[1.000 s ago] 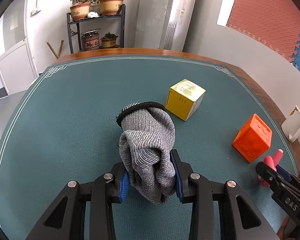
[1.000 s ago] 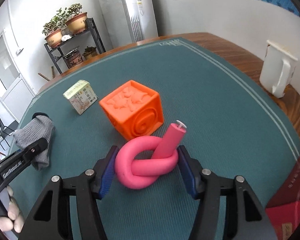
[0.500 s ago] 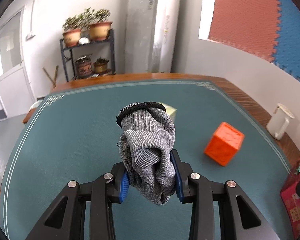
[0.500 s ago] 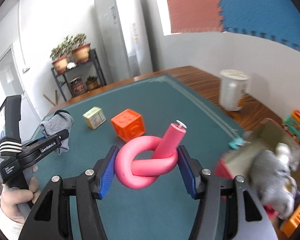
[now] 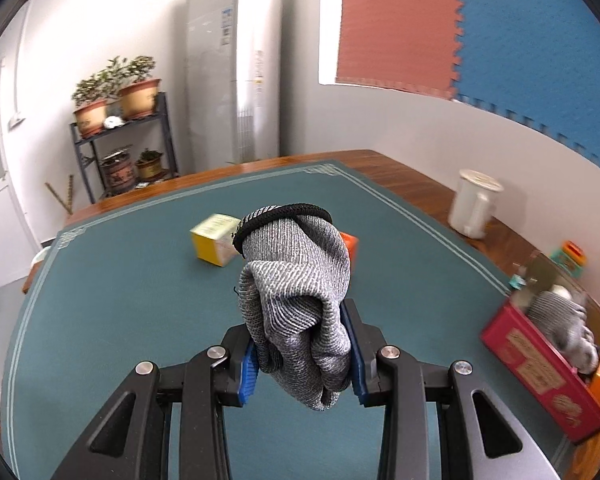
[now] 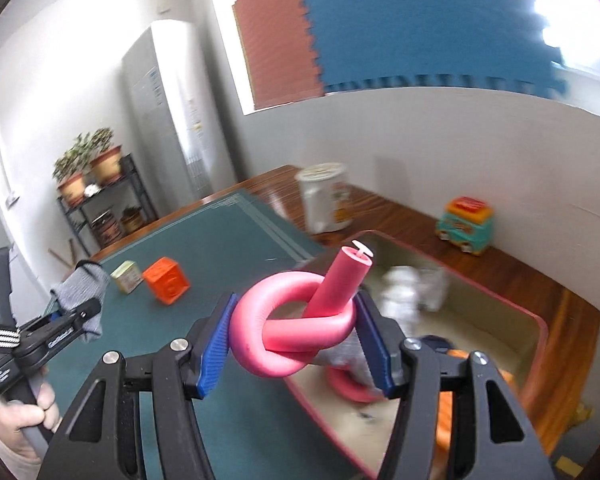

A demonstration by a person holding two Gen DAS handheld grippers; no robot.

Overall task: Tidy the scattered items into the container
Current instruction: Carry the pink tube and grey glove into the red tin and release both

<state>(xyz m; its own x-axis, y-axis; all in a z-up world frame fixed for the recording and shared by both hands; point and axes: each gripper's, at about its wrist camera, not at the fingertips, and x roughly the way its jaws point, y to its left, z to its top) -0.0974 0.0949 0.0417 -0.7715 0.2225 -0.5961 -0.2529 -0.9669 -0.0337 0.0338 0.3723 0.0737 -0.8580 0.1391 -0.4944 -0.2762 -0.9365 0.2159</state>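
Note:
My left gripper (image 5: 302, 354) is shut on a bunched grey knit glove (image 5: 296, 292) held above the green table mat. My right gripper (image 6: 296, 340) is shut on a knotted pink foam tube (image 6: 292, 320), which hangs over the near edge of the red-sided box (image 6: 538, 344). That box (image 5: 540, 376) lies at the right in the left wrist view and holds a grey glove (image 5: 560, 320) and other items. In the right wrist view the left gripper (image 6: 76, 316) with its glove (image 6: 80, 292) shows at the left, gripped by a person's hand (image 6: 20, 428).
A yellow carton (image 5: 214, 240) and an orange cube (image 6: 166, 280) stand on the mat (image 5: 120, 300). A white jug (image 5: 472, 208) and a small toy bus (image 6: 464, 224) sit on the wooden tabletop near the wall. A plant shelf (image 5: 128, 148) stands beyond the table.
Both grippers have swung right and risen with their loads. The red box has come into both views, and the pink tube is now over its near edge.

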